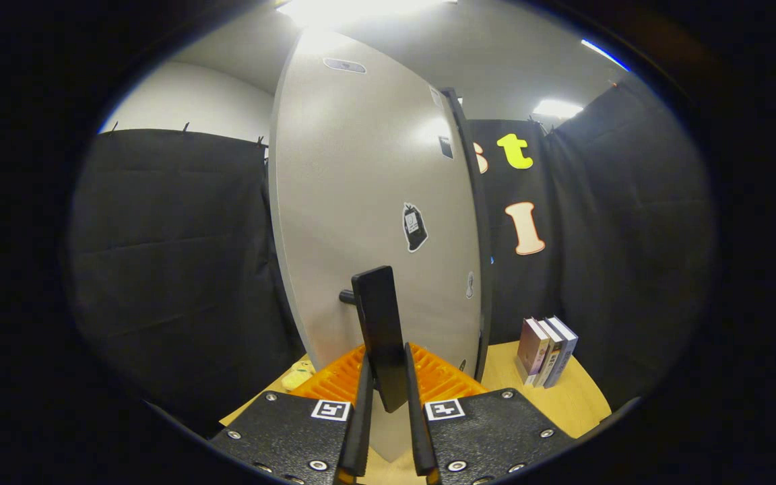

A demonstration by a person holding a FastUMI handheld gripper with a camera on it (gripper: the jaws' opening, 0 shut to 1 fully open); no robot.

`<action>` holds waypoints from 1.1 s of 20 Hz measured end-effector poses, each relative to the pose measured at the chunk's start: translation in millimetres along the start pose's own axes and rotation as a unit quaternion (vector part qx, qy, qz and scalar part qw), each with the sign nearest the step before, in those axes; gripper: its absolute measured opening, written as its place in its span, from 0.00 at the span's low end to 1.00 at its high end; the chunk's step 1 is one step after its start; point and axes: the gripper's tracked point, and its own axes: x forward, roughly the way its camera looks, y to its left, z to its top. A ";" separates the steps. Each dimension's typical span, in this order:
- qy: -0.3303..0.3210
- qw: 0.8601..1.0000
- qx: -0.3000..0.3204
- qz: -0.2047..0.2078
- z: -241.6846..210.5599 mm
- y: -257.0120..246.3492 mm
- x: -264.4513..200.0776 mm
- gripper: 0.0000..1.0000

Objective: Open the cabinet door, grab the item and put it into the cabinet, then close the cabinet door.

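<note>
While clamped, handle (381,333) between tongs (388,411).

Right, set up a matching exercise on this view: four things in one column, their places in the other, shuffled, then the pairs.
Things:
1. door handle
2. books
3. orange rack
4. sticker

Places:
A. upright on the wooden table, beside the cabinet's edge
B. on the cabinet door, above the handle
C. clamped between the fingers of the tongs
D. at the foot of the door, just beyond the fingers

Pairs: 1-C, 2-A, 3-D, 4-B
</note>
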 end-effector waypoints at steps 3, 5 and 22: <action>0.016 1.000 0.002 -0.004 -5.2 -3.8 -8.6 0.26; 0.014 1.000 0.003 -0.011 -5.2 -7.1 -8.3 0.26; -0.032 0.978 -0.032 -0.202 1.7 -110.1 -68.4 0.20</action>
